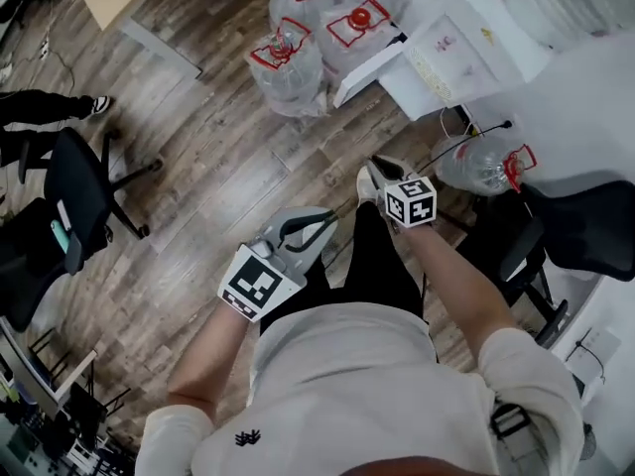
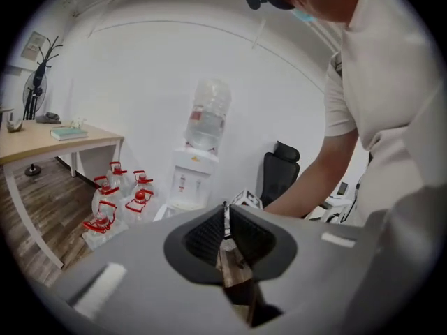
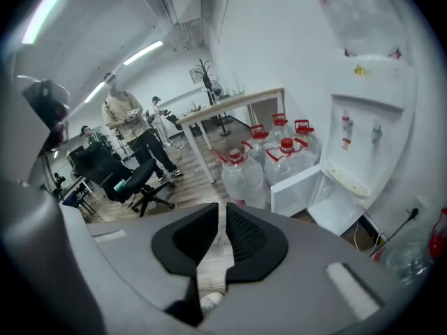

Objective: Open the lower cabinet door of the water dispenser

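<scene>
The lower cabinet door (image 3: 299, 188) of the water dispenser (image 3: 367, 117) stands swung out beside the water jugs (image 3: 241, 176), so the job looks done. Your left tongs (image 2: 225, 211) are pressed together. Your right tongs (image 3: 222, 218) show only a thin slit. Both are empty and well apart from the door. Pull away without clipping the door's free edge. There's open wooden floor (image 1: 198, 167) to your left, while a chair (image 1: 585, 228) and a loose jug (image 1: 481, 164) crowd your right.

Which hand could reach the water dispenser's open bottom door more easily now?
Probably the right. The right gripper sits nearer the open door and points toward it, while the left gripper hangs farther back.
</scene>
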